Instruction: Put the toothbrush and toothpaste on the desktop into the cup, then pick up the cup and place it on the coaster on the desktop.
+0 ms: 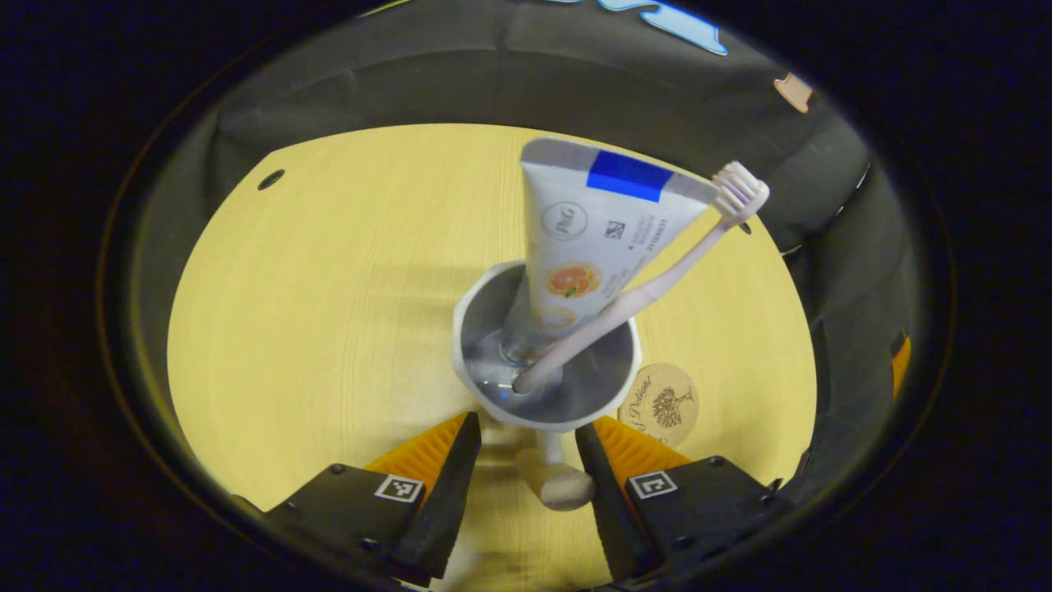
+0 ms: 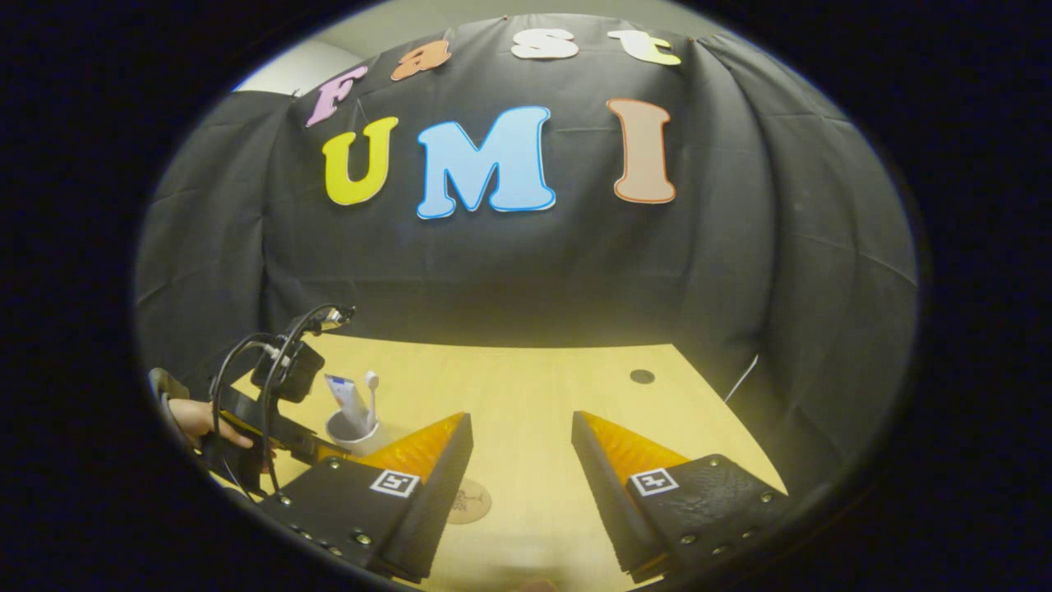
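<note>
The counter [image 1: 329, 312] is a pale wood-grain top ringed by the black cloth wall [image 2: 526, 263], with a small dark hole [image 1: 270, 178] near its far left corner.

The cup [image 1: 546, 353] is white with a greyish inside and has a handle [image 1: 557, 477] that points toward the camera in the left gripper view. It holds both task items. The toothpaste [image 1: 592, 238] stands cap-down in it, its long axis nearly upright, flat crimped end uppermost with a blue tape strip [image 1: 629, 176] across that end. The toothbrush [image 1: 649, 288] sits handle-end down on the cup's bottom and leans up and to the right, its bristle head [image 1: 738, 191] just beside the tube's top corner.

The left tongs [image 1: 526, 448] are spread apart, one finger on either side of the handle; whether they touch it I cannot tell. From the right gripper view, the cup [image 2: 355, 432] stands at the counter's left, with the left tongs' body and a hand [image 2: 197, 419] close behind it.

The right tongs [image 2: 519, 460] are released, spread wide over bare counter.

The round wooden coaster [image 1: 662, 404] lies flat just right of the cup; whether the cup overlaps it I cannot tell.
</note>
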A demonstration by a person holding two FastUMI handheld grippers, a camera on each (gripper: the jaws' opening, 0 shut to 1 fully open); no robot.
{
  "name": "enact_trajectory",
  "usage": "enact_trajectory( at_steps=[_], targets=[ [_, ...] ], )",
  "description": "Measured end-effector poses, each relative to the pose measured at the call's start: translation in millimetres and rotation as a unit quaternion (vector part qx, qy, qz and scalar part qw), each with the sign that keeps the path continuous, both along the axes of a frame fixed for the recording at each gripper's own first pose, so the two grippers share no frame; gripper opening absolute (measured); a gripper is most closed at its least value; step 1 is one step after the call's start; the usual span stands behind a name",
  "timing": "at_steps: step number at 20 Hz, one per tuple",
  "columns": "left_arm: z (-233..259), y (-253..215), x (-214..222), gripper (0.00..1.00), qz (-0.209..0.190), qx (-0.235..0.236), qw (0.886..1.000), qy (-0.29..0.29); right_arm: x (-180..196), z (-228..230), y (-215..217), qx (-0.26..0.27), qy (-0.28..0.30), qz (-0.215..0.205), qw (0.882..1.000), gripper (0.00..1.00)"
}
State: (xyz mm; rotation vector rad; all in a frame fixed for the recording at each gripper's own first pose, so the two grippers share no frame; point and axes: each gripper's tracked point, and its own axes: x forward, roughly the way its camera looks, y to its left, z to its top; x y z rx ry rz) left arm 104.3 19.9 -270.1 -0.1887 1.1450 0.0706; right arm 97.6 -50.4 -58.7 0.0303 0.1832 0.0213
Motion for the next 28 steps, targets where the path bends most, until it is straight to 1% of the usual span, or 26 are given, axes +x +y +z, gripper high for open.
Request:
enact_trajectory(
  at_steps=[2, 5, 7, 9, 10, 12, 13, 14, 20, 21, 23, 25, 26, 27, 28],
  targets=[
    [-4, -2, -1, 0.68, -0.001, 0.008, 1.0, 0.009, -2, -5, -4, 0.005, 0.006, -0.004, 1.0, 0.78],
    [-8, -1, -2, 0.64, -0.001, 0.008, 1.0, 0.012, -5, -8, -9, 0.007, 0.012, -0.01, 1.0, 0.78],
    [-9, -1, 1, 0.43, -0.004, 0.015, 1.0, 0.015, -5, -10, -12, 0.008, 0.017, -0.013, 1.0, 0.8],
    [-8, -4, -3, 0.41, -0.002, 0.023, 1.0, 0.021, -4, -11, -14, 0.012, 0.021, -0.013, 1.0, 0.8],
    [-7, -6, 1, 0.39, -0.007, 0.026, 1.0, 0.016, -4, -11, -14, 0.013, 0.021, -0.013, 1.0, 0.78],
    [-6, -7, 3, 0.36, -0.016, 0.03, 0.999, 0.008, -5, -12, -15, 0.013, 0.022, -0.014, 1.0, 0.78],
    [-7, -9, 4, 0.36, -0.022, 0.027, 0.999, 0.0, -4, -11, -16, 0.013, 0.022, -0.013, 1.0, 0.8],
    [-7, -9, 4, 0.36, -0.023, 0.028, 0.999, -0.003, -4, -13, -16, 0.013, 0.024, -0.013, 1.0, 0.78],
    [2, -13, 1, 0.36, -0.019, 0.031, 0.999, -0.025, -7, -12, -24, 0.017, 0.023, -0.019, 0.999, 0.78],
    [5, -15, 4, 0.3, -0.022, 0.028, 0.999, -0.027, -7, -12, -24, 0.018, 0.023, -0.019, 0.999, 0.78],
    [2, -17, 1, 0.3, -0.025, 0.035, 0.999, -0.021, -9, -13, -25, 0.02, 0.023, -0.019, 0.999, 0.78],
    [-1, -18, -3, 0.3, -0.036, 0.048, 0.998, -0.02, -11, -13, -25, 0.02, 0.023, -0.018, 0.999, 0.78],
    [0, -21, -4, 0.29, -0.041, 0.049, 0.998, -0.022, -12, -13, -26, 0.019, 0.024, -0.019, 0.999, 0.78],
    [1, -26, -5, 0.3, -0.044, 0.045, 0.998, -0.024, -12, -13, -27, 0.02, 0.023, -0.019, 0.999, 0.78],
    [3, -30, -5, 0.3, -0.045, 0.042, 0.998, -0.027, -13, -14, -28, 0.021, 0.024, -0.02, 0.999, 0.78]
  ],
)
